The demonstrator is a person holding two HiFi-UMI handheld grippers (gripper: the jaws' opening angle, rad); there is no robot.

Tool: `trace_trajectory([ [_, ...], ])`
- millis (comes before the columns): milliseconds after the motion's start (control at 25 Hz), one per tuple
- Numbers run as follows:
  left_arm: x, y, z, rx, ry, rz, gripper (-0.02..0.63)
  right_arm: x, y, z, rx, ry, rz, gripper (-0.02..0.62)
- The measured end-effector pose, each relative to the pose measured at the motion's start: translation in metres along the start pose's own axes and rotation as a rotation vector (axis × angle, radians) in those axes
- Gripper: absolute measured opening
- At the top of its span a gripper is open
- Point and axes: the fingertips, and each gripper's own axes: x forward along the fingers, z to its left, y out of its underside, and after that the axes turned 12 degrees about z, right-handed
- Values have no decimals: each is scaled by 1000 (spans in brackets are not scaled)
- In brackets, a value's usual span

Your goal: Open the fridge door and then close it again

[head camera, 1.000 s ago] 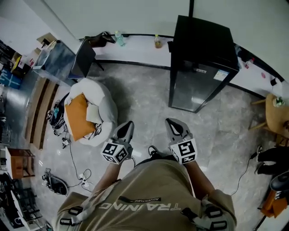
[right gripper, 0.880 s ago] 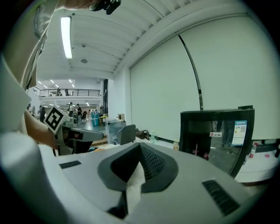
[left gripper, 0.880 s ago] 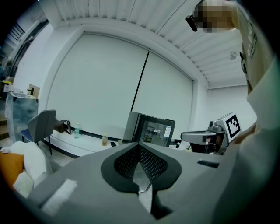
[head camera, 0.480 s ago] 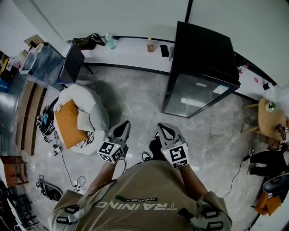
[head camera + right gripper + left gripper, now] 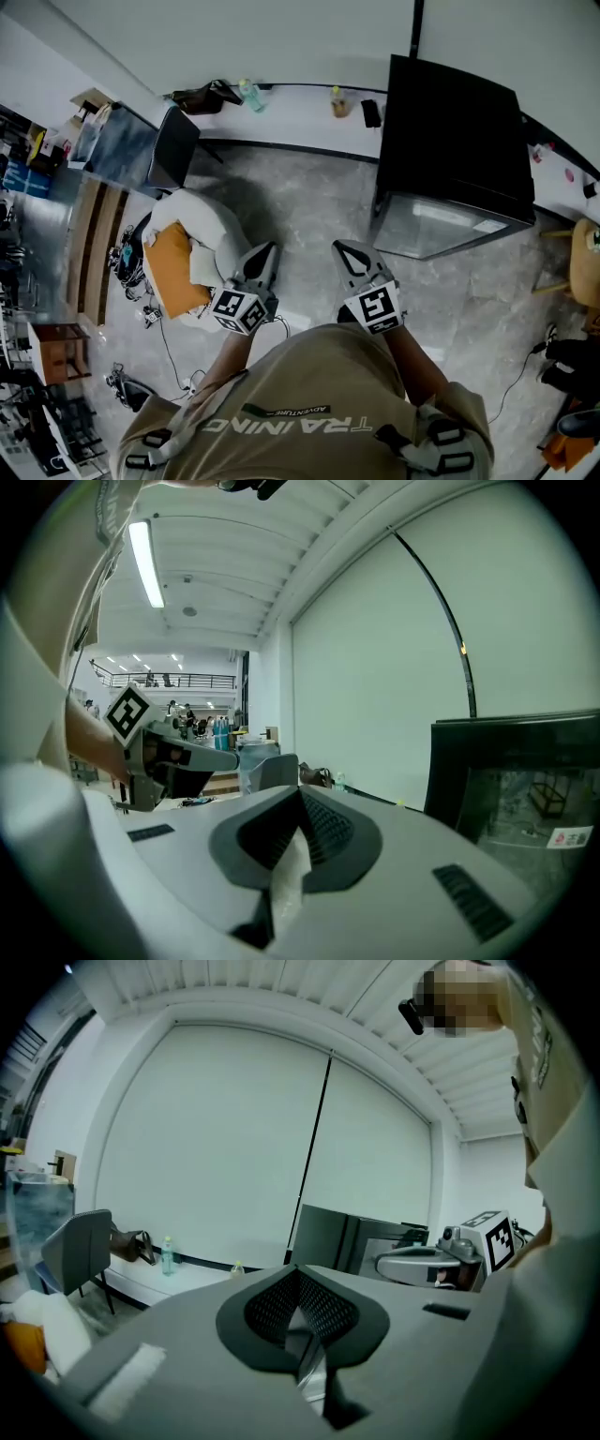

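Approach step: left gripper [image 5: 264, 253] and right gripper [image 5: 344, 250], jaws together and empty, sit short of the fridge [image 5: 457, 131]; next move likely needs a hold on its door edge.

fridge [image 5: 457, 141]: 1 | tools [image 5: 269, 251] [image 5: 342, 249]: 2 | bottles [image 5: 249, 95] [image 5: 337, 101]: 2 | chair [image 5: 176, 145]: 1 | orange cushion [image 5: 174, 269]: 1
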Motion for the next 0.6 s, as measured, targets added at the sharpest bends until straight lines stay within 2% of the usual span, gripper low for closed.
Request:
trace_trajectory([
  [200,21,-1,7,3,-19,20,0,21,5,-17,-3,-41,16,6],
  [360,36,3,14,-5,-15,38,0,30,4,-31,-10,-35,17,6],
  [480,56,0,15,-4,20,49,0,30,6,-49,-3,5,28,6],
  [600,75,-4,7,38,85,70,0,22,5,-60,14,48,54,6],
])
